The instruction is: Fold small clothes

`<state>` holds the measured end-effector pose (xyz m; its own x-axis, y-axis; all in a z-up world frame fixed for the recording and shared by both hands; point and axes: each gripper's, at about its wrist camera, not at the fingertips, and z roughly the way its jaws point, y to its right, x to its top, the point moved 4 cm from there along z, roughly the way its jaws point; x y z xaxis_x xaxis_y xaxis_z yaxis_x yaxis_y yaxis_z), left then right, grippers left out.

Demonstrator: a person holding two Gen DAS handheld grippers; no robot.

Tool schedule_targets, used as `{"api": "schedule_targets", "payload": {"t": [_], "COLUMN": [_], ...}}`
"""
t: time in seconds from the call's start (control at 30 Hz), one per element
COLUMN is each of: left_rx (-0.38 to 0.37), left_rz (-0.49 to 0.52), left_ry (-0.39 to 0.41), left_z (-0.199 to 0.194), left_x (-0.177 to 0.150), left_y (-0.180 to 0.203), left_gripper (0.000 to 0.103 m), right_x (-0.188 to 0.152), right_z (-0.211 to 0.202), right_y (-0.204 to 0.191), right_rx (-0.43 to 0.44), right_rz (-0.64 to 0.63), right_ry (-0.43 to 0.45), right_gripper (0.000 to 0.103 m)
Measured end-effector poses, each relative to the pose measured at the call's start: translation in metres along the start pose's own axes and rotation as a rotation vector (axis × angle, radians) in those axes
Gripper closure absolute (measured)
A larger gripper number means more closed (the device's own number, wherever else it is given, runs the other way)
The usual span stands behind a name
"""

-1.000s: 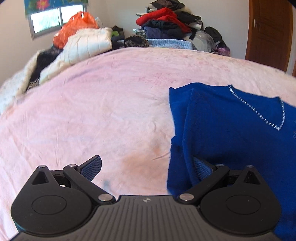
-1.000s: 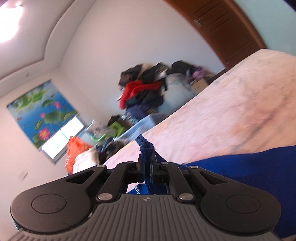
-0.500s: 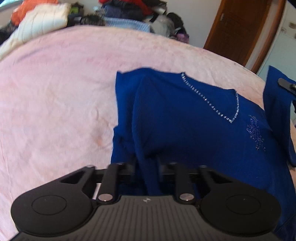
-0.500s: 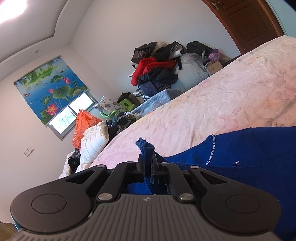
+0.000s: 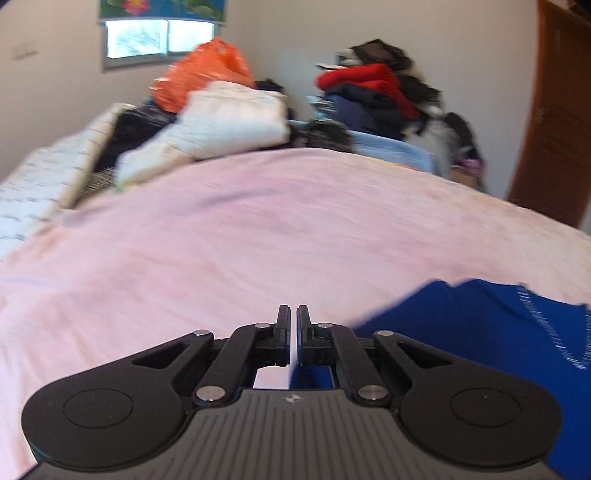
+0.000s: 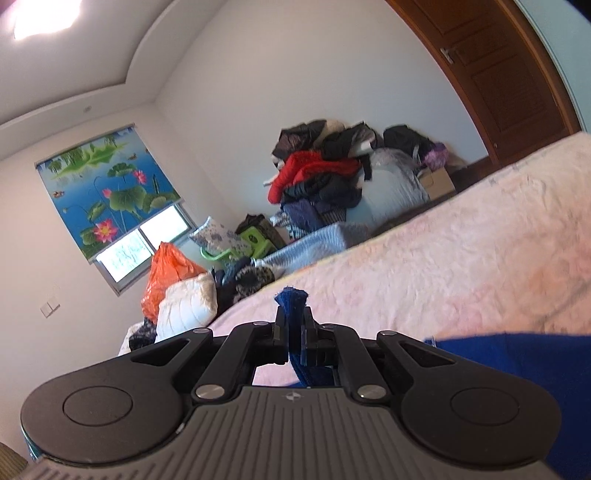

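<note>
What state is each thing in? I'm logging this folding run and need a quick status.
left gripper: shut; no cloth shows between its fingertips, blue shows just behind them.
right gripper: shut on the blue top, a tuft poking out above the fingertips.
blue top: lying on the bed, one part pinched.
pink bedspread: spread over the bed, slightly wrinkled.
wooden door: closed.
window blind: partly lowered.
ceiling light: on.

One blue top (image 5: pixel 491 332), two grippers (image 5: pixel 293 314) (image 6: pixel 293 321)
</note>
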<state>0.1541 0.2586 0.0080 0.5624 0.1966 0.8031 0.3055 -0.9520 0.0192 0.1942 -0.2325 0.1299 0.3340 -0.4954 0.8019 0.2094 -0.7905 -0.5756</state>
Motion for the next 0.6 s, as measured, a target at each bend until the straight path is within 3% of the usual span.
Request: {"api": "schedule_targets", "payload": {"t": [0.17,0.27,0.33,0.53,0.57,0.6], "left_rx": [0.09,-0.085,-0.161,-0.228,-0.222,-0.216], "left_rz": [-0.021,-0.033,-0.019,-0.063,-0.071,-0.067], "left_ry": [-0.037,-0.081,-0.077,-0.198,-0.21,-0.219], "left_z": [0.018,0.015,0.006,0.01,0.012,0.013], "left_x": [0.003,-0.011,-0.024,-0.051,-0.057,-0.062], "left_y": [-0.029,-0.016,-0.006,0.003,0.001,0.001], "left_gripper": [0.1,0.1,0.099,0.093,0.088,0.074], "right_x": [-0.002,-0.017,-0.028,-0.062,-0.068,-0.074], "right_z": [0.015,0.033,0.047,0.083,0.088,0.093], "right_y": [-0.026,-0.043,-0.052,-0.055,-0.054,-0.052], "right_rx": [0.03,0.059,0.066,0.063,0.063,0.061], "right_rz": [-0.015,-0.037,-0.051,-0.045,-0.035,-0.028], "right_ry": [0.026,0.002,-0.021,-0.108,-0.124,-0.138], "right_gripper": [0.093,0.093,0.093,0.093,0.093,0.093]}}
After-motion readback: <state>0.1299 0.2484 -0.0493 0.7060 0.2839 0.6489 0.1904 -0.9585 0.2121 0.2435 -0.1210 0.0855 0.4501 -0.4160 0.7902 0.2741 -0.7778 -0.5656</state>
